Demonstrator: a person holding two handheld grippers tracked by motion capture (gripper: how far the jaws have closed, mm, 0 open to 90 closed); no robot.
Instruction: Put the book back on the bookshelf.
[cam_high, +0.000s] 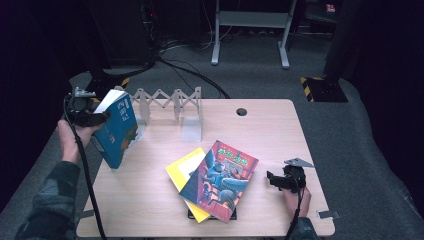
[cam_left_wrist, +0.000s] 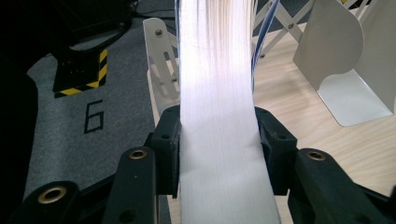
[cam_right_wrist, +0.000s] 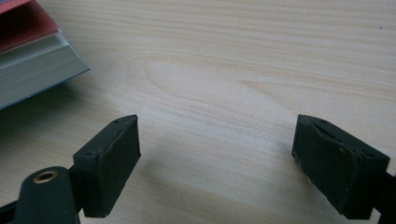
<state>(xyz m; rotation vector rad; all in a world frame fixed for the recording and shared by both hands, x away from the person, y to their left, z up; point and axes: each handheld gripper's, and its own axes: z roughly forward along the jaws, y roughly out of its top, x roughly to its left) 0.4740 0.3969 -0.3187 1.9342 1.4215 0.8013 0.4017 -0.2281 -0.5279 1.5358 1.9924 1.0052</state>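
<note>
The left gripper (cam_high: 95, 116) pinches the blue book (cam_high: 117, 131) by its page edge – book hangs tilted just left of the rack (cam_high: 172, 102), above table's (cam_high: 150, 200) corner. Right gripper (cam_high: 275, 180) rests spread, nothing between, right of the red book (cam_high: 220, 180). Step: carrying to rack. Next, I think – stand it upright betw. the dividers.

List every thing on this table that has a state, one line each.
Left hand-held gripper: shut on the blue book.
Blue paperback book: lifted, tilted, by the rack.
Right hand-held gripper: open, nothing between its jaws.
White folding metal book rack: upright, stretched out.
Red illustrated book: flat, closed, atop the yellow book.
Yellow book: flat, partly covered.
</note>
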